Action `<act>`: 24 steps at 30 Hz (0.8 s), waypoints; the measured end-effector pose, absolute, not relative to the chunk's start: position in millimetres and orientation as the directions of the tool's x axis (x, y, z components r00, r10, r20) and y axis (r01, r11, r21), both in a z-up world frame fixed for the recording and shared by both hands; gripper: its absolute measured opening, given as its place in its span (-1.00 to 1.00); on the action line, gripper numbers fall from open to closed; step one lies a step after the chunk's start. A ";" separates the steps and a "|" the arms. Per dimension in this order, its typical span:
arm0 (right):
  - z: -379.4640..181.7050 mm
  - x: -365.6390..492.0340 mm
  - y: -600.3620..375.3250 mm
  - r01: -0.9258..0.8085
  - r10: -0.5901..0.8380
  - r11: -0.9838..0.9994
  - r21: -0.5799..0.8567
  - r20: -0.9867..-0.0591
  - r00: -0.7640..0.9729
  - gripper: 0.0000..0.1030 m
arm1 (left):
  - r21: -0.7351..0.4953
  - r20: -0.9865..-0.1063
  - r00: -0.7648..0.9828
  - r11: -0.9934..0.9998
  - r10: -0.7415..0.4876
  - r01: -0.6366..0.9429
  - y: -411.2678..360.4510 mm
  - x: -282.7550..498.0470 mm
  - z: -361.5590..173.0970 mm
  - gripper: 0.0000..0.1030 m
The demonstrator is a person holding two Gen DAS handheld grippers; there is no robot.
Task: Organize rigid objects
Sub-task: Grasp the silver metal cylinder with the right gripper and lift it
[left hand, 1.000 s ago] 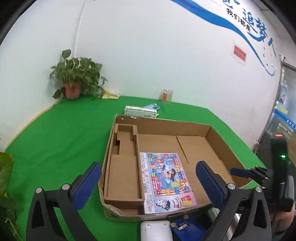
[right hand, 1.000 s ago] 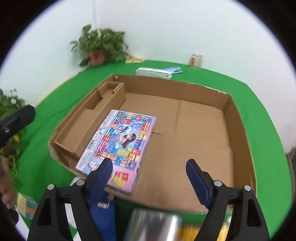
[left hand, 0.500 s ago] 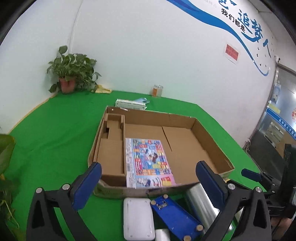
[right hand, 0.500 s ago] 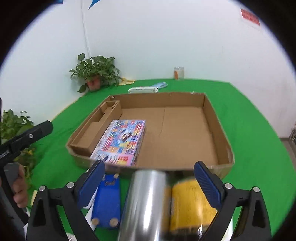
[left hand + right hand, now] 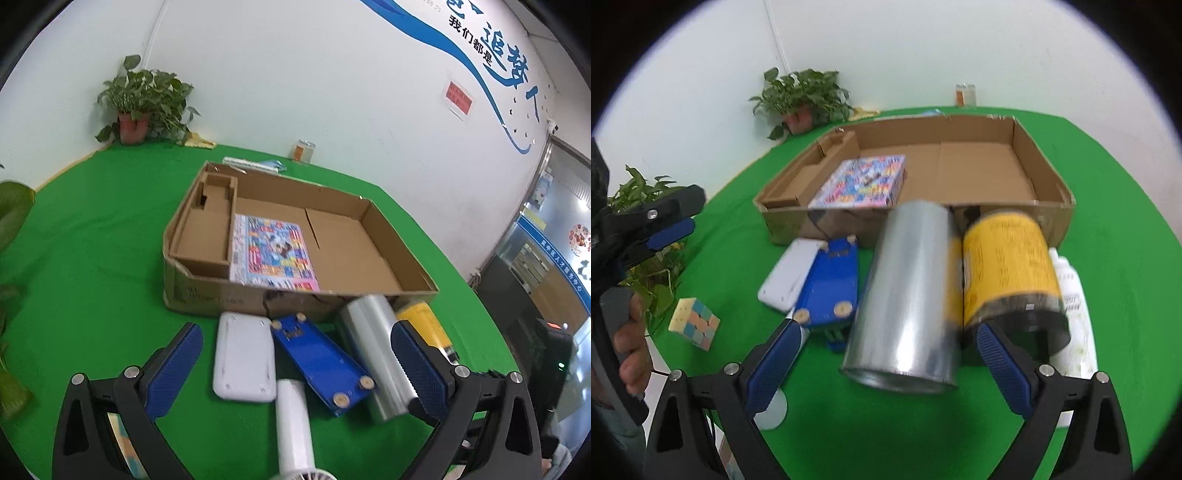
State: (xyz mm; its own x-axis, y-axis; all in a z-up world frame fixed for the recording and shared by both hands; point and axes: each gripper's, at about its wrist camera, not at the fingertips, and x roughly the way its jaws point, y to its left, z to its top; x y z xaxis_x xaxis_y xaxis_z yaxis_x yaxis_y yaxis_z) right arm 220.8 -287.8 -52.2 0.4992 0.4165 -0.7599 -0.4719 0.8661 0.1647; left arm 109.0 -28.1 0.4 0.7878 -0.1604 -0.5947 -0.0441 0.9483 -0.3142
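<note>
Clutter at the near side of the cardboard tray (image 5: 207,295) shows now, unseen 1 second ago: 1 silver can (image 5: 908,295), 1 yellow can (image 5: 1008,269), 1 blue case (image 5: 831,284), 1 white case (image 5: 243,358). I see 1 colourful box (image 5: 273,254) inside the tray. Both my hand-held grippers, left (image 5: 295,365) and right (image 5: 886,362), gape empty; the right just widened.

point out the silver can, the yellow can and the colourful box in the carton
silver can (image 5: 908,291): right wrist view, middle of its shiny side.
yellow can (image 5: 1008,266): right wrist view, on the yellow label.
colourful box (image 5: 271,249): left wrist view, centre of its printed top face.
</note>
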 end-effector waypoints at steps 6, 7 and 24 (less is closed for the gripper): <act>-76.6 223.3 -282.1 -0.432 0.371 0.888 0.158 -0.802 0.468 0.71 | -0.319 -0.613 0.765 0.948 -0.198 -0.010 -45.9 86.5 -11.7 0.99; -79.4 222.6 -282.4 -0.420 0.360 0.895 0.152 -0.802 0.477 0.68 | -0.321 -0.616 0.760 0.947 -0.205 -0.005 -48.9 83.4 -13.1 0.99; -65.5 109.7 -341.4 -0.522 0.411 0.840 0.150 -0.804 0.430 0.63 | -0.595 -0.660 0.430 0.778 -0.616 0.202 -134.8 61.3 -54.6 0.98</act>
